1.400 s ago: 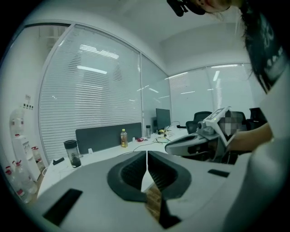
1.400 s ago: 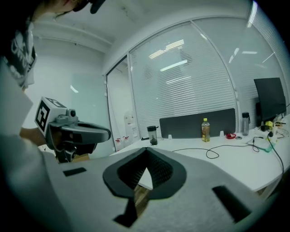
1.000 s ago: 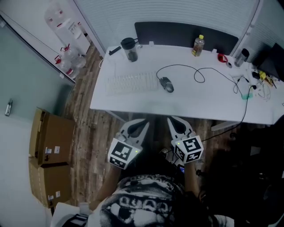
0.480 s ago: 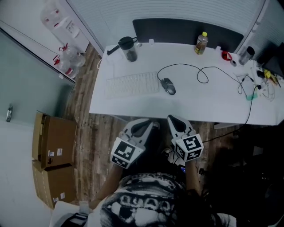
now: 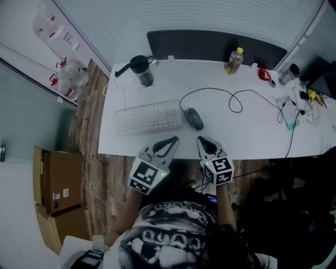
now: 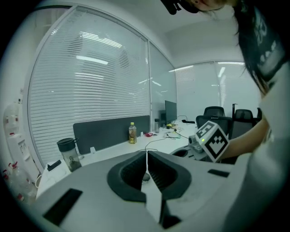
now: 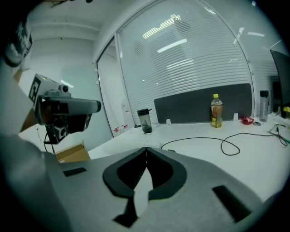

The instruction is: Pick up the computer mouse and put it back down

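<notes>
An office is greeting the camera: a keyboard [image 5: 148, 116] lying on a white bench [image 5: 252, 131], blinds [image 5: 210, 16] covering glass walls, swivel chairs [image 6: 213, 113] standing far right.

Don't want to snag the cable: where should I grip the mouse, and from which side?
I'd clamp the mouse across its long sides at mid-body, coming from the near desk edge with the right gripper. Its cable leaves the far end, and the keyboard lies close on its left.

Dark corded computer mouse [image 5: 195, 119] lies flat on the white desk [image 5: 252, 131], just right of the keyboard [image 5: 149, 116]
</notes>
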Demonstrator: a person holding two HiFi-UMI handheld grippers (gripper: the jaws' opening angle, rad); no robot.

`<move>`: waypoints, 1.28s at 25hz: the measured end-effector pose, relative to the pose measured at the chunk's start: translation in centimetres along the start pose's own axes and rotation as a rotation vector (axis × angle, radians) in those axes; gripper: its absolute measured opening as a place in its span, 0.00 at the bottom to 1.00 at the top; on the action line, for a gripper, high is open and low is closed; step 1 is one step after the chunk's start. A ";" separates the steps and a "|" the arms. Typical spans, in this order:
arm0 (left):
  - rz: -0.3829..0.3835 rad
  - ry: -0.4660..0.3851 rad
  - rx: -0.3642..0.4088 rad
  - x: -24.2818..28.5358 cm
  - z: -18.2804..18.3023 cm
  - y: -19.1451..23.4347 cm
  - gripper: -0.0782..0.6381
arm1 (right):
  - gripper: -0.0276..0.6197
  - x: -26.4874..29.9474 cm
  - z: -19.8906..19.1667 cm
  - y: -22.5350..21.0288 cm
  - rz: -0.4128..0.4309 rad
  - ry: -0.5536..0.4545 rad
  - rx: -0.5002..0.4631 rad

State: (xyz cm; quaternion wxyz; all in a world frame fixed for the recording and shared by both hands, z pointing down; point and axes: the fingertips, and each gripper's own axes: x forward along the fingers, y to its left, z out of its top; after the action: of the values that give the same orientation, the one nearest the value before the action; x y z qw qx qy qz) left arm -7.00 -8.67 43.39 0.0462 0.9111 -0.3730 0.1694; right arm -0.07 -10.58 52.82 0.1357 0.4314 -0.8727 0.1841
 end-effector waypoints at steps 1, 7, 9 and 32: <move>-0.004 -0.004 0.002 0.4 0.2 0.8 0.12 | 0.04 0.9 -0.1 -0.6 -0.004 0.013 0.002; -0.026 0.014 -0.001 2.1 -0.6 4.5 0.12 | 0.23 6.6 -1.8 -4.2 -0.034 0.136 -0.021; -0.033 0.029 -0.010 2.5 -1.2 5.4 0.12 | 0.31 8.5 -2.8 -5.3 -0.057 0.199 -0.053; -0.128 0.106 -0.032 5.6 -4.4 10.2 0.12 | 0.50 15.6 -7.5 -8.3 -0.147 0.428 -0.094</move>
State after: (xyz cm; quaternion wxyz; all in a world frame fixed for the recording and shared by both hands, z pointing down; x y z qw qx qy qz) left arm -11.57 -18.81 49.01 0.0911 0.9221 -0.3135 0.2079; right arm -2.00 -22.91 67.42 0.3506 0.4383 -0.7977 0.2203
